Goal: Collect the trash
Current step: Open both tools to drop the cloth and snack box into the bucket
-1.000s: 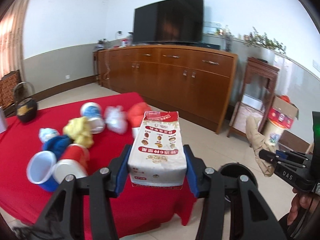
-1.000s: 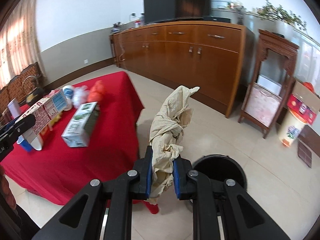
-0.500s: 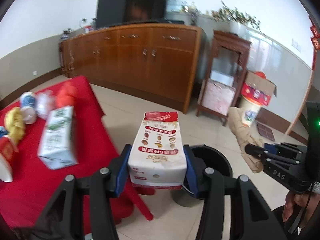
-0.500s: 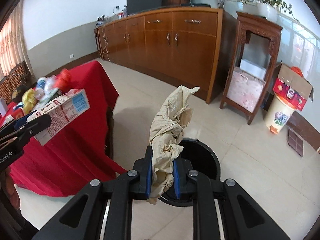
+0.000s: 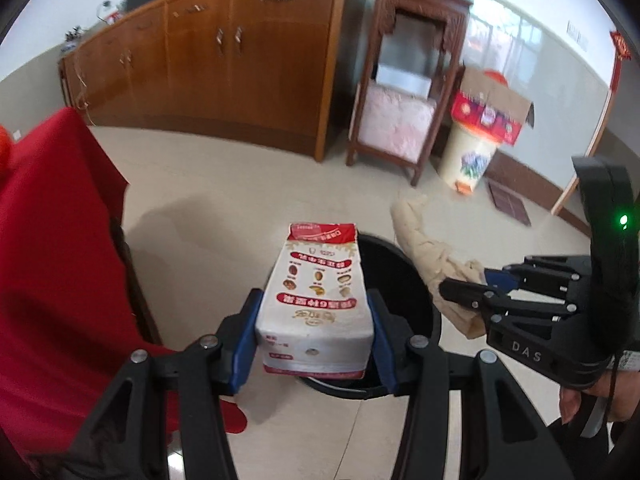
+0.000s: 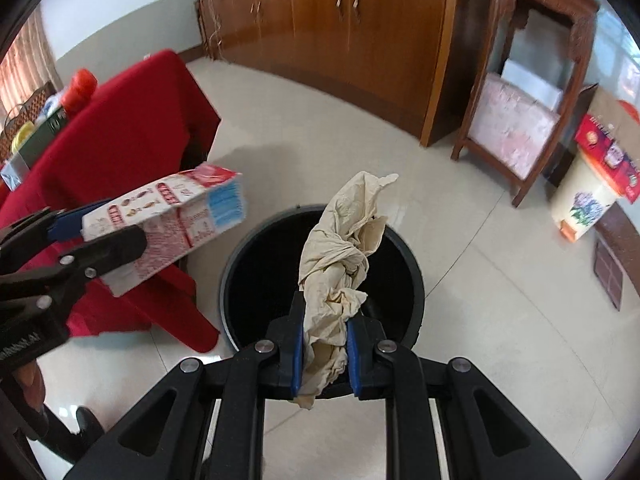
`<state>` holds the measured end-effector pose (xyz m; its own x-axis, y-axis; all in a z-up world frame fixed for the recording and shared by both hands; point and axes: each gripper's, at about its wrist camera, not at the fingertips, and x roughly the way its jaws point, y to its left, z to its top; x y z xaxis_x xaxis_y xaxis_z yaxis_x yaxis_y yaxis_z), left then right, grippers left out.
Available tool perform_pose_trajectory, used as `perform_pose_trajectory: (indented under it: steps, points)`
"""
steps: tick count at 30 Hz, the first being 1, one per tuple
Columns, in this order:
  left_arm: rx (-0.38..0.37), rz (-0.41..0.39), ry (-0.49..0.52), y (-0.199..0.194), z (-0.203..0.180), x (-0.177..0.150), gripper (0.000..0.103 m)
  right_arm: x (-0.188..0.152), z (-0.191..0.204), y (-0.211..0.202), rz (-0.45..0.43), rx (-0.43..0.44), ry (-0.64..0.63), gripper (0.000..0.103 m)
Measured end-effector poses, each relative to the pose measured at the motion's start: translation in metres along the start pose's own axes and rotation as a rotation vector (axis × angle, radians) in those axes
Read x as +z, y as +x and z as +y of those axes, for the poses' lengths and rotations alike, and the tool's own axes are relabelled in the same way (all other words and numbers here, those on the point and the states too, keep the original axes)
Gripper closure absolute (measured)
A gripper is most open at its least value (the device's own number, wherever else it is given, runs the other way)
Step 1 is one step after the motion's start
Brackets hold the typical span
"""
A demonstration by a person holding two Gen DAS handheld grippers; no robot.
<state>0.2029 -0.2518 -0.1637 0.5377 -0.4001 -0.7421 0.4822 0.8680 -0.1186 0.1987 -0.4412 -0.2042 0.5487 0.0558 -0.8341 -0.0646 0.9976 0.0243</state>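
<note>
Carrying two bits of trash to the black bin (image 6: 416, 280) on the floor. Dropping step, by the look of it, with nothing let go yet.

Left gripper (image 5: 316, 332): fingers (image 5: 244, 344) half spread and pinching a white and red carton (image 5: 320, 296) by its two sides. Carton standing up between the blue pads, its far end over the near rim of the bin, seen from the left wrist view. From the right wrist view, carton (image 6: 172, 220) more to the left of the bin, in front of the red worktop (image 6: 120, 128), so maybe not fully over the hole.

Right gripper (image 6: 323, 352): fingers (image 6: 294, 356) pressed nearly together, pinching a crumpled beige paper (image 6: 340, 256). Paper sticking up out of the pads, right above the open mouth of the bin.

Next, most likely: slide the carton a bit more over the middle of the bin, then spread both sets of fingers so both things fall in. Paper ready to drop straight down. Carton big next to the rim, so a bump on the edge possible.

More trash left on the worktop, behind the bin.
</note>
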Motion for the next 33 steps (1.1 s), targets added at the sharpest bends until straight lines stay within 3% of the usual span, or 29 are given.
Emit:
perform_pose_trajectory:
  steps: [8,9,10,12,16,19,23,31,33]
  points:
    - [-0.024,0.072,-0.005,0.039,-0.009,-0.005,0.049,-0.014,-0.017,0.061,0.098,0.062,-0.043,0.082]
    - [-0.030,0.071,-0.014,0.042,-0.007,-0.006,0.045,-0.016,-0.017,0.066,0.099,0.057,-0.046,0.071]
    - [-0.015,0.086,-0.022,0.048,-0.006,-0.007,0.032,-0.018,-0.019,0.073,0.104,0.042,-0.051,0.041]
    - [0.021,0.080,-0.030,0.049,-0.001,-0.008,0.029,-0.024,-0.025,0.085,0.111,-0.028,-0.054,0.016]
    - [0.099,0.072,-0.039,0.036,0.011,-0.011,0.006,-0.030,-0.046,0.094,0.146,-0.072,0.045,0.016]
    - [0.138,0.059,-0.032,0.021,0.017,-0.010,0.004,-0.023,-0.053,0.083,0.125,-0.124,0.078,0.016]
    - [0.163,0.015,-0.053,-0.004,0.026,-0.004,0.000,-0.007,-0.046,0.047,0.026,-0.157,0.118,0.010]
    - [0.194,-0.032,-0.071,-0.043,0.037,0.005,0.000,0.013,-0.020,-0.007,-0.060,-0.153,0.176,0.009]
    - [0.170,-0.053,-0.092,-0.061,0.042,0.005,0.000,0.017,-0.011,-0.019,-0.072,-0.145,0.180,0.009]
